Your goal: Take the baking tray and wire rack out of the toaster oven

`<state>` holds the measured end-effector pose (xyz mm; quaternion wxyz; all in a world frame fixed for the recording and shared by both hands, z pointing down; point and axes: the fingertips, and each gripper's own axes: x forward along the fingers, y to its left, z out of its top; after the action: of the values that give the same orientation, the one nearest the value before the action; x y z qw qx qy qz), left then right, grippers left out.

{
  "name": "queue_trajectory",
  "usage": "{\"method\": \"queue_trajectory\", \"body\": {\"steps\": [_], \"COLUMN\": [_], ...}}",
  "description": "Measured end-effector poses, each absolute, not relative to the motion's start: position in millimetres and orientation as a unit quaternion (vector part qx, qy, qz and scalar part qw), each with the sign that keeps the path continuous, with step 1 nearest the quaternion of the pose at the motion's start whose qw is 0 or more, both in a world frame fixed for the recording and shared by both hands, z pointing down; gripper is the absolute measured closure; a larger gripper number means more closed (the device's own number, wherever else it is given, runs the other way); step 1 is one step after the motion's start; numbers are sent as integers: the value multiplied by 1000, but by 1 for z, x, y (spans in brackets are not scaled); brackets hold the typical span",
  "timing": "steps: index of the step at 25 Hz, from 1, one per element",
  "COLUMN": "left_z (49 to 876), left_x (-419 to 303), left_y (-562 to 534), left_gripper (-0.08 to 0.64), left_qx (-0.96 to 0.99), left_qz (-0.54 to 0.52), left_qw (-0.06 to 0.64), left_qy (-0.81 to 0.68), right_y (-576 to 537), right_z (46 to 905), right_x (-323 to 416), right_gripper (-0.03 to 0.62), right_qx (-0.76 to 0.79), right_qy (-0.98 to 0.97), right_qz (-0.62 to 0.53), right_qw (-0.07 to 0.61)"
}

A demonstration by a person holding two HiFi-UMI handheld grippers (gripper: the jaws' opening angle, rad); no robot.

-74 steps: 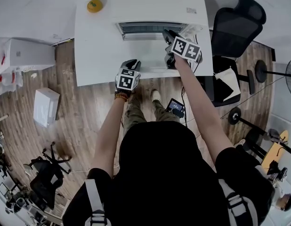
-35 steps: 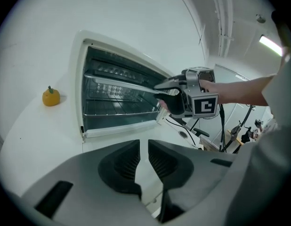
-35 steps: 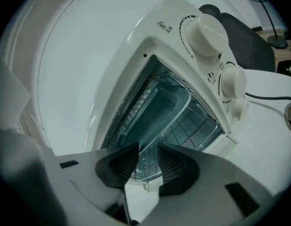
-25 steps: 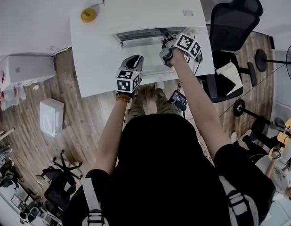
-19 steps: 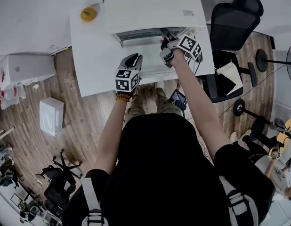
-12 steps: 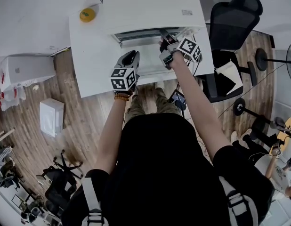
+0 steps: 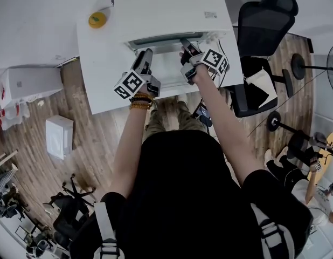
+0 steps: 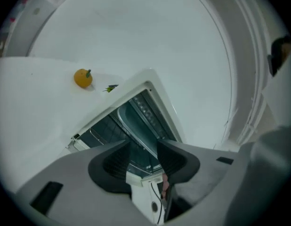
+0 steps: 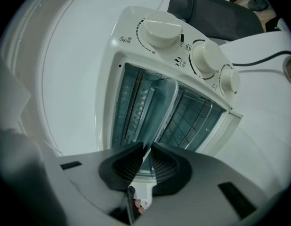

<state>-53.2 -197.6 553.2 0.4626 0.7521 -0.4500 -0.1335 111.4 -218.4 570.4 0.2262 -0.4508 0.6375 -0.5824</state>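
Table [image 7: 102, 63] on wood floor [image 7: 96, 139] (office chair [image 7: 263, 20] beside), right tool [image 9: 145, 150] clamped on baking tray [image 9: 157, 105], left tool [image 8: 143, 149] just opening, empty.

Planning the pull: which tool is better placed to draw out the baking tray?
Right. The right tool, jaws just closed, pinches the rim of the baking tray; the left tool, jaws just opened, holds nothing.

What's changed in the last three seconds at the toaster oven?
The left gripper has moved from the front of the white table up to the open white toaster oven, rolling over; its jaws have just been opening, nothing between them. The right gripper has just closed onto the thin rim of the metal baking tray. Unchanged: oven door open, right gripper at the oven's right, small orange fruit on the table.
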Motion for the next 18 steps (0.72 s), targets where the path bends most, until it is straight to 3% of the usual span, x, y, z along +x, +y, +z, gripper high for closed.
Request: {"method": "queue_trajectory", "body": {"steps": [8, 10, 14, 18], "left_z": [565, 566, 570, 574], "left_x": [-67, -70, -71, -68], "left_y": [-222, -226, -231, -233], "left_gripper": [399, 399, 400, 459], "left_qx": [693, 683, 671, 657], "left_qz": [-201, -211, -222, -227], "left_qw": [523, 530, 539, 550], "left_qy": [-454, -457, -459, -463], "right_y": [-216, -217, -219, -219], "right_z": [567, 564, 562, 568], "right_x": [110, 112, 117, 133], "right_gripper": [507, 451, 436, 436], "right_qx": [-445, -438, -430, -459], "right_qy": [672, 676, 672, 641], "right_qz": [-561, -562, -571, -578], "right_qw": [185, 188, 195, 212]}}
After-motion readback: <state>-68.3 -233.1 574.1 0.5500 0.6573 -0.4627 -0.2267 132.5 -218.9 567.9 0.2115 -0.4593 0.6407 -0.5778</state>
